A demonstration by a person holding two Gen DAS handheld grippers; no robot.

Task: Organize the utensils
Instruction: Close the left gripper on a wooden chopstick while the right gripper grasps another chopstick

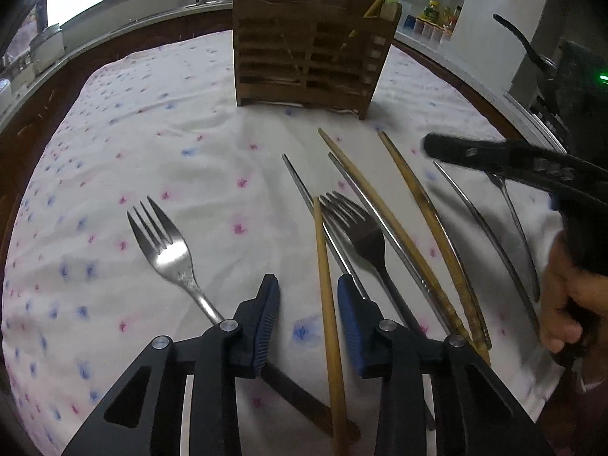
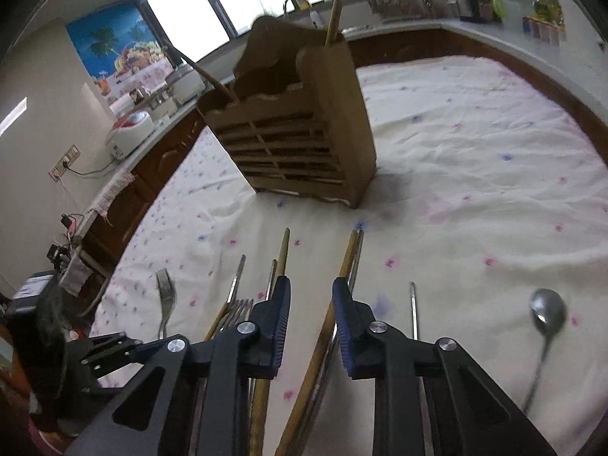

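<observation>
A wooden utensil holder [image 1: 307, 43] stands at the far side of the cloth, with chopsticks sticking out; it also shows in the right wrist view [image 2: 300, 129]. Loose forks [image 1: 167, 247], wooden chopsticks [image 1: 326, 304] and metal chopsticks [image 1: 380, 224] lie on the cloth. My left gripper [image 1: 308, 296] is open just above the cloth, with one wooden chopstick lying between its fingers. My right gripper [image 2: 311, 296] is open above a wooden chopstick [image 2: 326, 326]; it shows at the right of the left view [image 1: 494, 155]. A spoon [image 2: 545, 326] lies to the right.
The table is covered by a white cloth [image 1: 152, 133] with pink and blue flowers. Kitchen counters with appliances [image 2: 133, 133] run around the table. A kettle [image 2: 469, 0] and bottles stand at the back right.
</observation>
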